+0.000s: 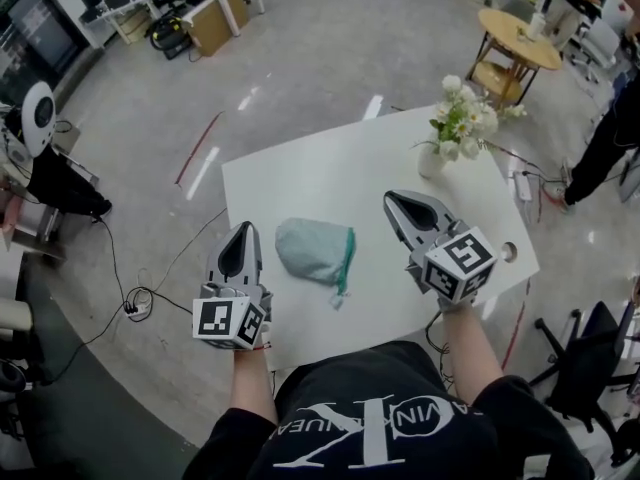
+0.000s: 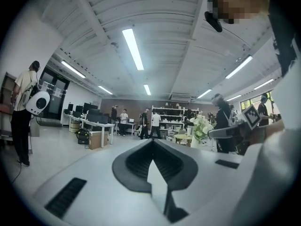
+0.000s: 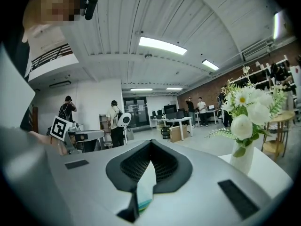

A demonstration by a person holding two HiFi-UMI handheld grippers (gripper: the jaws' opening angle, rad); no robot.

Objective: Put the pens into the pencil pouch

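The left gripper [image 1: 241,231] hangs over the near left edge of the white table [image 1: 330,173], just left of the pencil pouch [image 1: 312,251] and clear of it. In the left gripper view its jaws [image 2: 153,143] are pressed together with nothing between them, pointing level into the room.

The pencil pouch, a grey-teal bag, lies on the table between the two grippers. Its green zipper edge is on the side facing the right gripper. Neither gripper touches it.

The right gripper [image 1: 394,202] is held right of the pouch, a little further from the person than the left one, with its marker cube nearest the body. The right gripper view shows its jaws [image 3: 150,143] closed tip to tip and gripping nothing.

Beyond the pouch and to its right, a white vase [image 1: 432,160] of white flowers [image 1: 462,118] stands near the table's far right corner. It also appears at the right in the right gripper view [image 3: 244,161].
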